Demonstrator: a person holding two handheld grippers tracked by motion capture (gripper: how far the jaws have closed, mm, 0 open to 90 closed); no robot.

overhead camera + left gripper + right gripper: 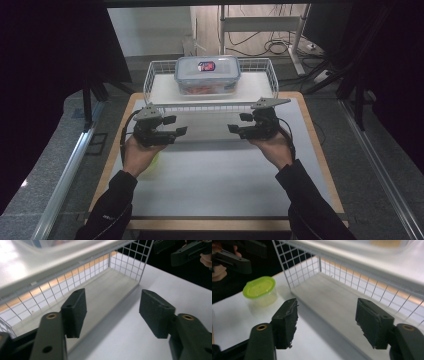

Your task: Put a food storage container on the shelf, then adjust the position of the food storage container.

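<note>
Standing by the table (pixel 215 190) here. Going L to R, w/ the wire basket (pixel 155 75) at the far edge as the landmark.

Left gripper (pixel 181 131) sits just in front of the basket's near-left corner, jaws pointing inward, about halfway open, nothing between them. Under that hand there's a small tub w/ a green lid (pixel 259 287), on the table in front of the basket's left end, apart from it.

Middle: a clear lidded food box (pixel 207 75) is sitting on top of the basket's raised white shelf, lid clipped on, red stuff inside. Looks parked there, neither gripper touching it.

Right gripper (pixel 234 129) mirrors the left, just in front of the basket's near-right side, jaws also part open and empty.

So imo the box placement looks done. What's left is prob the green-lid tub, untouched so far. Can't tell which hand goes for it.
</note>
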